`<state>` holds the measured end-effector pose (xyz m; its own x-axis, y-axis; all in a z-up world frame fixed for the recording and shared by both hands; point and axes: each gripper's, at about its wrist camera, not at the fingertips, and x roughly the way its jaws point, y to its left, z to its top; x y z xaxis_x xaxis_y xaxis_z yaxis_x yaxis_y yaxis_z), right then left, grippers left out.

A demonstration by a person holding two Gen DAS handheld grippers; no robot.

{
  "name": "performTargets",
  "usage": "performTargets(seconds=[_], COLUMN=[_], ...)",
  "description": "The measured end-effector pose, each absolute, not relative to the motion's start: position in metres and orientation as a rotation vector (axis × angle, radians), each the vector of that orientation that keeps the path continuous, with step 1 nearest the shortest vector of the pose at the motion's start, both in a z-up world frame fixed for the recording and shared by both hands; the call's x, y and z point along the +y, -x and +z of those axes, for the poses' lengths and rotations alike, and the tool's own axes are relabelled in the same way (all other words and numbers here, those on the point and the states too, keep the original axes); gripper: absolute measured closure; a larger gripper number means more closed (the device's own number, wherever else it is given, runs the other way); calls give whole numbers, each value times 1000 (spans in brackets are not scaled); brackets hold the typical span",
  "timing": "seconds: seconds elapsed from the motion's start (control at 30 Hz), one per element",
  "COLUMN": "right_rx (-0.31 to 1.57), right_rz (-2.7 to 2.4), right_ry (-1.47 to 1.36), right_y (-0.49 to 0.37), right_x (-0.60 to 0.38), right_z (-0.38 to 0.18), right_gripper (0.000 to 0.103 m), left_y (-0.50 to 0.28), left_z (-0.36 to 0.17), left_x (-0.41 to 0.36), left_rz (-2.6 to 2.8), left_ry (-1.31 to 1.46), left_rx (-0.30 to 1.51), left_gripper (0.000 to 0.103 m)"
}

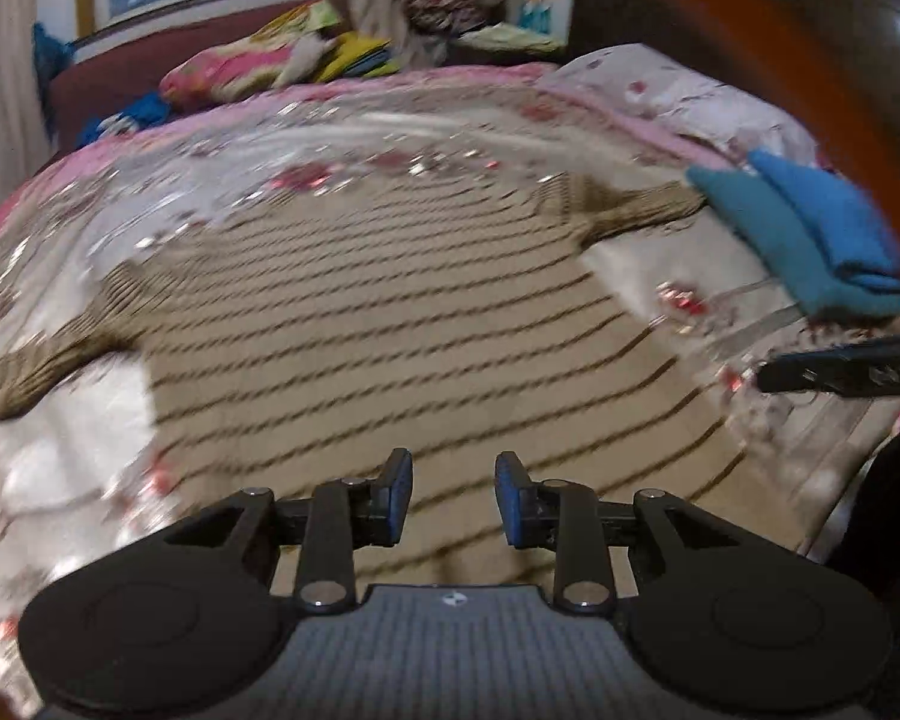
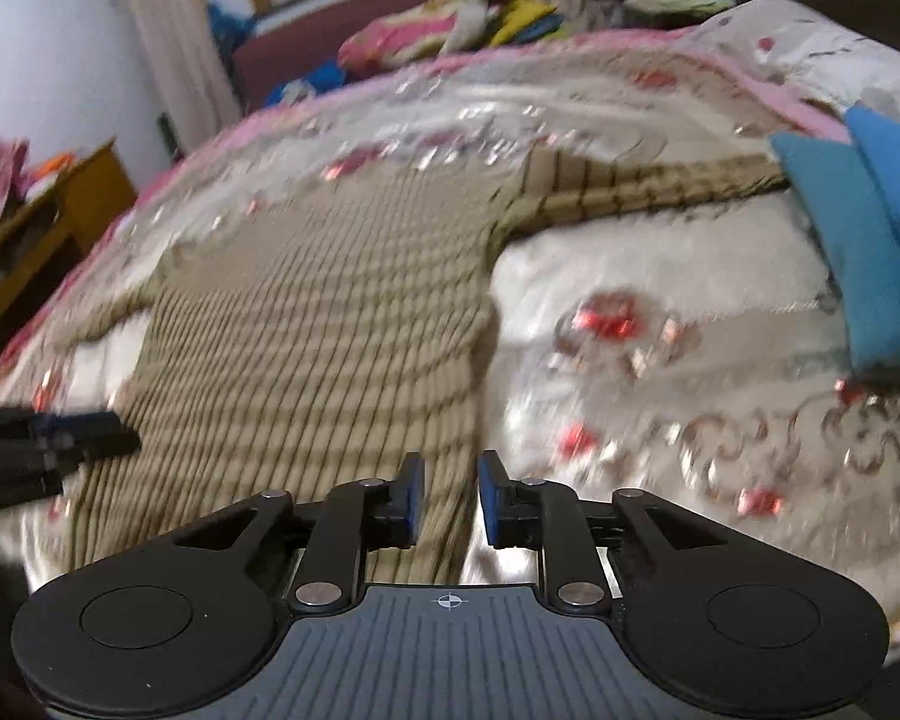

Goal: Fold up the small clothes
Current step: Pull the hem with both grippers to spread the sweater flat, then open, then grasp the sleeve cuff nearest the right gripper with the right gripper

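A beige sweater with thin dark stripes (image 1: 360, 300) lies spread flat on the floral bedspread (image 1: 660, 252), both sleeves stretched outward. My left gripper (image 1: 453, 468) hovers over its near hem, jaws open, only the knit showing in the gap. In the right wrist view the sweater (image 2: 330, 312) fills the left half. My right gripper (image 2: 450, 468) sits over the sweater's right side edge with a narrow gap between its blue pads, and no cloth is pinched. The right gripper (image 1: 771, 375) shows at the right edge of the left wrist view. The left gripper (image 2: 114, 432) shows at the left edge of the right wrist view.
Folded blue garments (image 1: 822, 234) (image 2: 864, 240) lie stacked on the bed's right side, touching the sweater's right sleeve end. A floral pillow (image 1: 678, 90) and a dark wooden headboard (image 1: 750, 18) lie beyond. A maroon bench with piled cloths (image 1: 258, 60) stands under the window. Wooden furniture (image 2: 60, 210) flanks the bed.
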<state>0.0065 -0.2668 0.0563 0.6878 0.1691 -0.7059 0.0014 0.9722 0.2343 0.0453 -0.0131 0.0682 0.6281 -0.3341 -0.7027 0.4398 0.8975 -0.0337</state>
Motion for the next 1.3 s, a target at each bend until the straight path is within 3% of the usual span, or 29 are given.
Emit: performTargets(seconds=[0.9, 1.07, 1.3], right_rx=[603, 541, 515], right_rz=[-402, -429, -430], right_ry=[-716, -802, -817], right_y=[-201, -217, -238], right_x=[-472, -495, -502], right_z=[-9, -18, -25], right_gripper=[70, 63, 62], left_y=[-142, -149, -154], left_z=[16, 13, 8], left_x=[-114, -122, -121], left_rz=[-546, -566, -575], left_ry=[-100, -111, -80], left_rx=[754, 744, 762], left_gripper=[62, 62, 61])
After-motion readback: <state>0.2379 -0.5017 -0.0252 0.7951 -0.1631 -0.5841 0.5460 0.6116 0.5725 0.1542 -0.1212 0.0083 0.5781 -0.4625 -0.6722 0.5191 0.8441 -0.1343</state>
